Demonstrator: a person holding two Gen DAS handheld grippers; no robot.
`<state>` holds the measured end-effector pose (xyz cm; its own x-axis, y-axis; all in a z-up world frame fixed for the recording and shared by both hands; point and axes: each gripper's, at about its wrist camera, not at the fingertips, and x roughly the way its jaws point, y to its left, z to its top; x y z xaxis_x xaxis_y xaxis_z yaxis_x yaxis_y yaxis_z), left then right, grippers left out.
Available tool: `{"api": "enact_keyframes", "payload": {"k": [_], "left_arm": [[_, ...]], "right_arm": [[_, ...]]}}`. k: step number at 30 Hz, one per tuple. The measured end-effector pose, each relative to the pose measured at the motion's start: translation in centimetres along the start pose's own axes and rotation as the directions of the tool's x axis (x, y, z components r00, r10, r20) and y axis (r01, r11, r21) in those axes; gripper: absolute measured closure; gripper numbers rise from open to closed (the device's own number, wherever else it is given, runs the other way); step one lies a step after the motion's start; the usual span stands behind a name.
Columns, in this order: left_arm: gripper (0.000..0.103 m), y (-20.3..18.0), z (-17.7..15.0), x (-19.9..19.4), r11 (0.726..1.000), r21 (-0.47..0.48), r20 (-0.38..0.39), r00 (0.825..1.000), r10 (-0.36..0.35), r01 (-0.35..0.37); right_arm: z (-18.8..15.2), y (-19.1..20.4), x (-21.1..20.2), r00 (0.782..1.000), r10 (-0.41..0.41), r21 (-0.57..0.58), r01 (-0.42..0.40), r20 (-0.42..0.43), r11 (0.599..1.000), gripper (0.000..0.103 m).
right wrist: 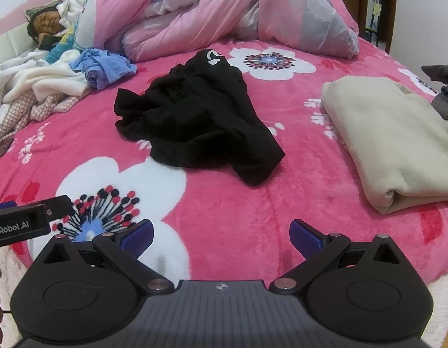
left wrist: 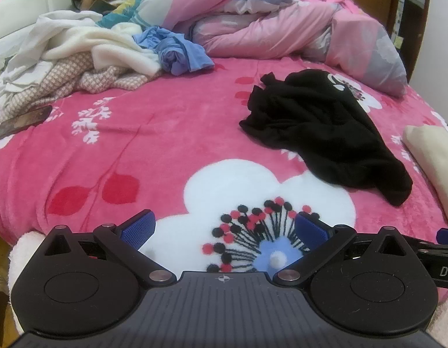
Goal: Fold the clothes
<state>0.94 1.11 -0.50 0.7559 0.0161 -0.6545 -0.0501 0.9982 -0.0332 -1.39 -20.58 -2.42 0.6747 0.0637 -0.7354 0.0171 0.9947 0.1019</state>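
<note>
At far left, a heap of unfolded laundry lies against the headboard side of the bed: white, checked pink and blue pieces, tangled together. A phone lies on the blanket just beside that heap. A person lies behind the heap, partly under a pink quilt bunched across the far end. The left gripper hovers low over the blanket's near edge, above a white flower print, jaws spread wide and empty. A black garment lies crumpled mid-bed, unfolded, well ahead of both grippers and touched by neither. The right gripper hovers over bare pink blanket, jaws likewise wide and empty. To the right, a folded beige garment rests on the blanket, apart from the black one. A grey item sits at the far right edge, partly out of view.
</note>
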Motion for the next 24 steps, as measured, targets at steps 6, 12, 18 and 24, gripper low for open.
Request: {"api": "enact_keyframes", "payload": {"k": [6, 12, 18, 24], "left_arm": [[0.0, 0.2, 0.1, 0.2, 1.0, -0.002, 0.042, 0.999, -0.016, 0.016], [0.0, 0.0, 1.1, 1.4, 0.997, 0.0, 0.078, 0.994, -0.075, 0.075], [0.0, -0.9, 2.7, 3.8, 0.983, 0.02, 0.062, 0.981, -0.182, 0.181], [0.009, -2.7, 4.2, 6.2, 0.968, 0.168, 0.113, 0.972, -0.207, 0.187]], "right_arm": [[0.2, -0.5, 1.0, 0.999, 0.034, 0.006, -0.034, 0.016, 0.999, 0.001], [0.5, -2.0, 0.4, 0.981, 0.116, -0.023, -0.114, 0.154, 0.993, 0.001], [2.3, -3.2, 0.5, 0.948, 0.103, -0.08, -0.083, 0.3, 0.993, 0.012], [5.4, -4.3, 3.4, 0.952, 0.121, -0.094, -0.098, 0.281, 0.991, 0.034]]}}
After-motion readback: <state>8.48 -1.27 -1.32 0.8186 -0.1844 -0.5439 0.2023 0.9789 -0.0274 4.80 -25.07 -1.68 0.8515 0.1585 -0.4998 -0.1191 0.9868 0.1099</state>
